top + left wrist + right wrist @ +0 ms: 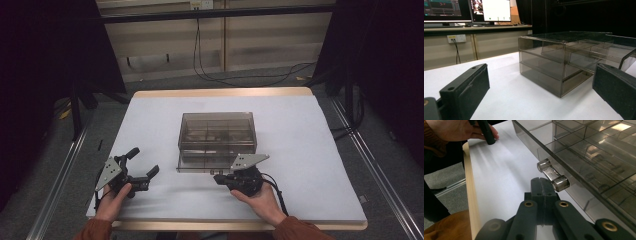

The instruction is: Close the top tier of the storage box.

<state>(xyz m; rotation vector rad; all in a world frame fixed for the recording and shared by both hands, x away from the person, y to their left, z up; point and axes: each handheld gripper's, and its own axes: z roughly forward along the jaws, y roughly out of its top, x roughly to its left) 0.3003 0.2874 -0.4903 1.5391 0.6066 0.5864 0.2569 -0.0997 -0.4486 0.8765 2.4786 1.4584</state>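
Observation:
A smoky see-through drawer box point(217, 131) stands at the middle of the white table. Its bottom drawer point(200, 167) juts a little out of the front. In the right gripper view the drawer's clear bar handle point(552, 176) lies just past my right gripper point(541, 183), whose jaws are pressed together with nothing between them. My right gripper point(217, 178) sits at the drawer front's right part. My left gripper point(146, 161) rests open on the table, left of the box. In the left gripper view, my left gripper point(537, 82) stands with its jaws wide apart, and the box point(564, 62) stands ahead of them.
White paper covers the table point(310, 150), with a wooden edge point(471, 195) at the near side. A hand point(461, 130) holds the left gripper's handle at the near left. Monitors point(466, 10) sit on a shelf behind the table.

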